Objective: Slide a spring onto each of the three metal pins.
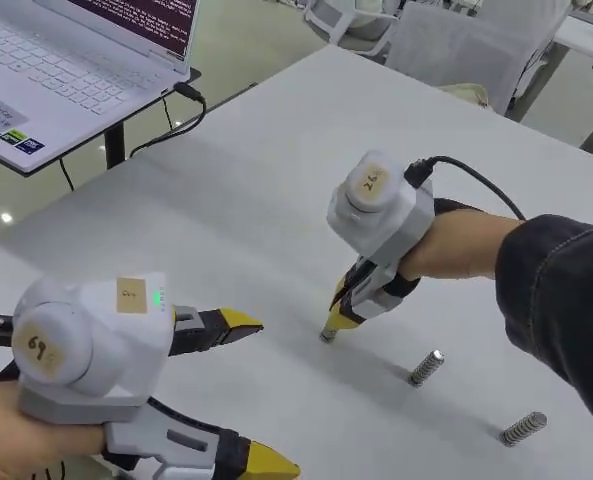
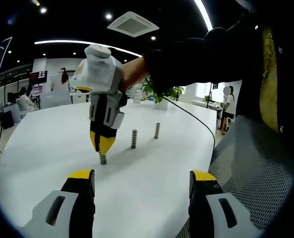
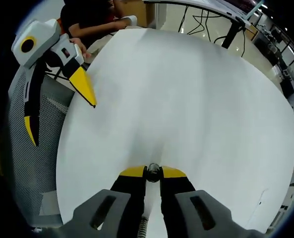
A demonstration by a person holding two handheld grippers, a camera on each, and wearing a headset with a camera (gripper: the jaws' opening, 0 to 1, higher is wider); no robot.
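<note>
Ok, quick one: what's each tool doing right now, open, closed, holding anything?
Left tool: open, holding nothing.
Right tool: closed on a spring.

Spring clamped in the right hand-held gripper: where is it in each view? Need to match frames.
Head view: spring just right of centre, at the tips of the right hand-held gripper.
Left gripper view: left of centre, beneath that gripper's yellow tips.
Right gripper view: bottom centre, between the closed jaws.
Shared landmark: left hand-held gripper, lower left in the head view, upper left in the right gripper view.
</note>
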